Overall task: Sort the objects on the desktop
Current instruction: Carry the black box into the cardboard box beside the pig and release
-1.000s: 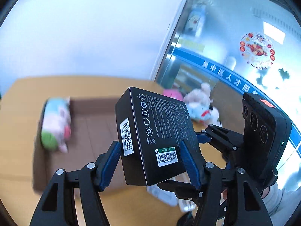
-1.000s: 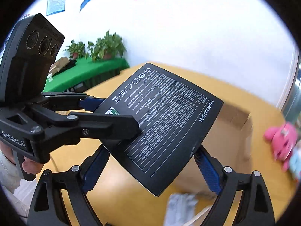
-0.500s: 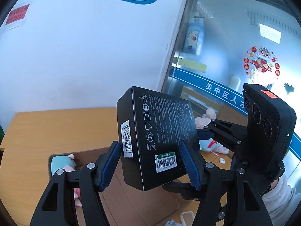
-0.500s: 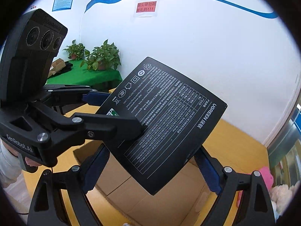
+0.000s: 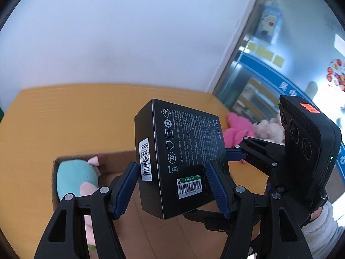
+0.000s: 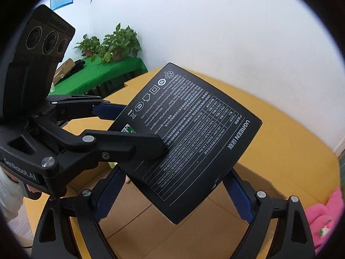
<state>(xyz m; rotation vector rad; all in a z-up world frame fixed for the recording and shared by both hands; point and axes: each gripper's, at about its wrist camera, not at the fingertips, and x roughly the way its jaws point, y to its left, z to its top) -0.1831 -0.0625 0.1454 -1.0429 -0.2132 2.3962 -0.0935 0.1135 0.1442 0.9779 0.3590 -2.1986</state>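
While both grippers clamp the black box (image 5: 181,172) above the cardboard carton (image 5: 64,159), left gripper (image 5: 172,185) at 6 o'clock, right gripper (image 6: 172,194) likewise, lower it level, releasing together beside the teal plush (image 5: 75,179).

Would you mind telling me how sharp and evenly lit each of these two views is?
Left wrist: black box print is sharp; the window at right is blown out and hazy. Right wrist: box text crisp, white wall bright, dark fisheye vignette at the corners, potted plants slightly soft.

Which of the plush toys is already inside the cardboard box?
The teal plush toy, lying in the cardboard box. The pink plush toy and cream plush toy lie outside on the table.
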